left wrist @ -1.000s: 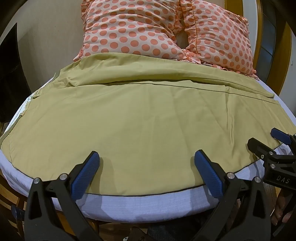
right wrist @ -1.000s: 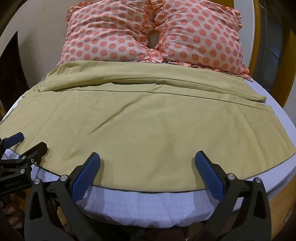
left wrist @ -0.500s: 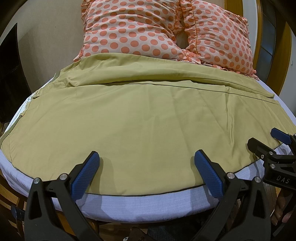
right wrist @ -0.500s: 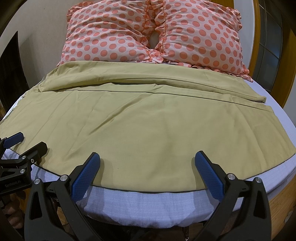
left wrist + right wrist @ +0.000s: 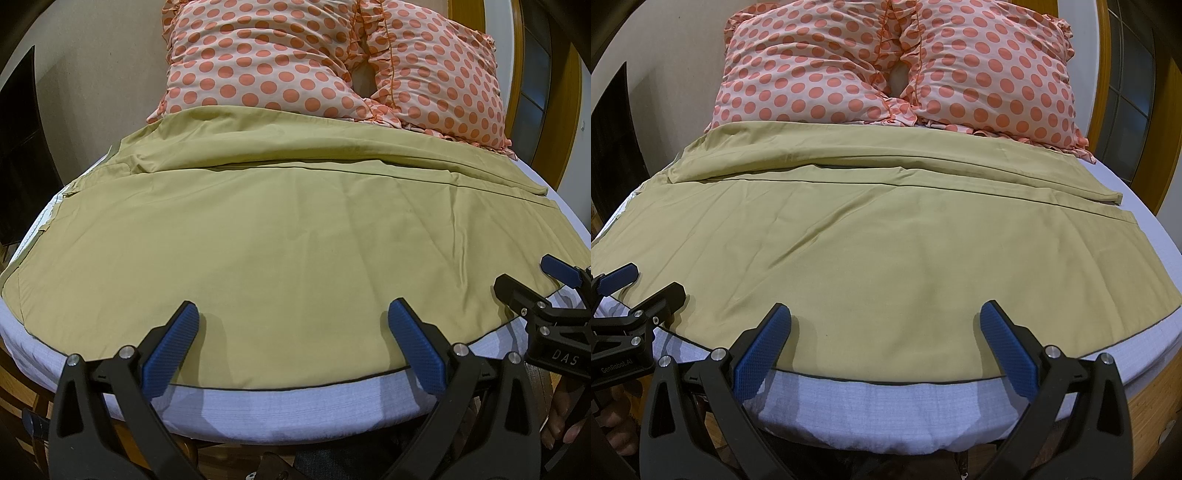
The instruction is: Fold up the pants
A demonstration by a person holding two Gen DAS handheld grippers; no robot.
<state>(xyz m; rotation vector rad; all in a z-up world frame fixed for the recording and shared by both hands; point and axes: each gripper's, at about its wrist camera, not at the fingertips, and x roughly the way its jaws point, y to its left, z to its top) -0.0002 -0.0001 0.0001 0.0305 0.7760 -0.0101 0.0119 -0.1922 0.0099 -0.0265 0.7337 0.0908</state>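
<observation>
Wide olive-tan pants (image 5: 288,236) lie spread flat across the bed, one leg along the far side below the pillows, the other nearer; they also fill the right wrist view (image 5: 886,251). My left gripper (image 5: 293,325) is open and empty, its blue pads just above the near hem. My right gripper (image 5: 885,325) is open and empty over the same hem, further right. The right gripper shows at the right edge of the left wrist view (image 5: 532,280). The left gripper shows at the left edge of the right wrist view (image 5: 639,284).
The white mattress (image 5: 295,410) edge runs just below the hem, also seen in the right wrist view (image 5: 886,406). Two pink polka-dot pillows (image 5: 897,62) stand against the headboard. A wooden-framed door (image 5: 1126,92) is at the right.
</observation>
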